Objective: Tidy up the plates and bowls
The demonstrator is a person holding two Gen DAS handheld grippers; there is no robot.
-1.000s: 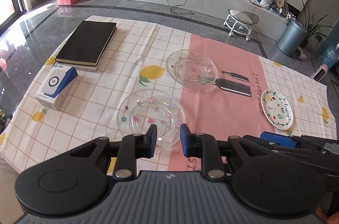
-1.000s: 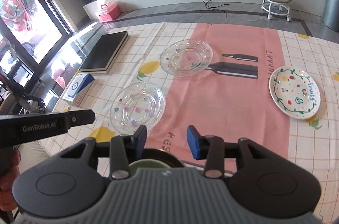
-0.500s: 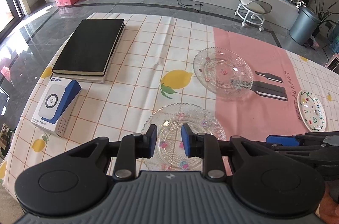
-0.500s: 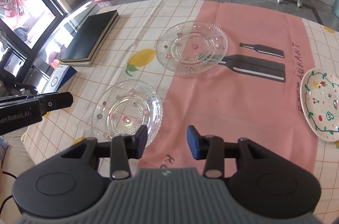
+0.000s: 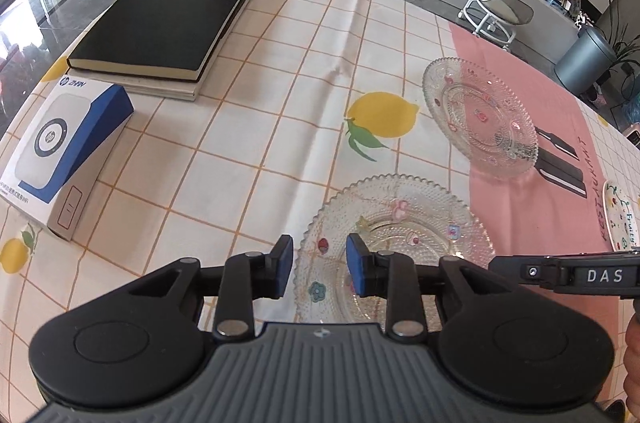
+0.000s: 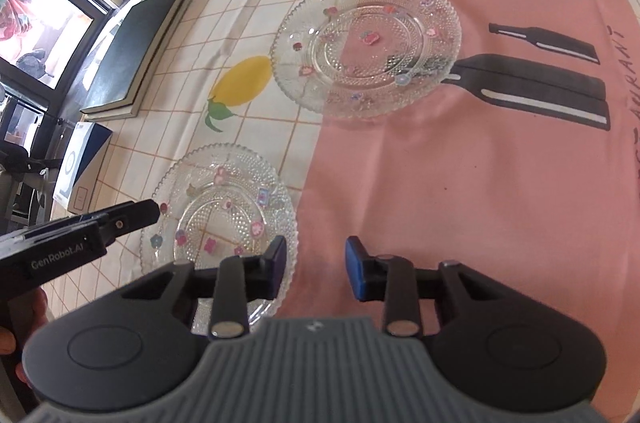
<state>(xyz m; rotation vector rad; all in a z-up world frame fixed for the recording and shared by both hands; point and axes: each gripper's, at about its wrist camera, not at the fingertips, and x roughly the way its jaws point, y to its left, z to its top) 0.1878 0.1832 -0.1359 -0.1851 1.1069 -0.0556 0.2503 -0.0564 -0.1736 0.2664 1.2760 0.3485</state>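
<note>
The near glass plate (image 5: pixel 396 247) lies low in the left wrist view, its left rim between the blue pads of the left gripper (image 5: pixel 319 271), whose narrow jaws are opening without touching it. In the right wrist view the right gripper (image 6: pixel 316 269) tilts down, jaws closing on nothing, its left pad over that plate's right rim. A 2nd glass plate (image 6: pixel 366 45) sits at upper centre on the checked and pink tablecloth (image 6: pixel 460 183); a black book (image 5: pixel 168 19) lies upper left.
</note>
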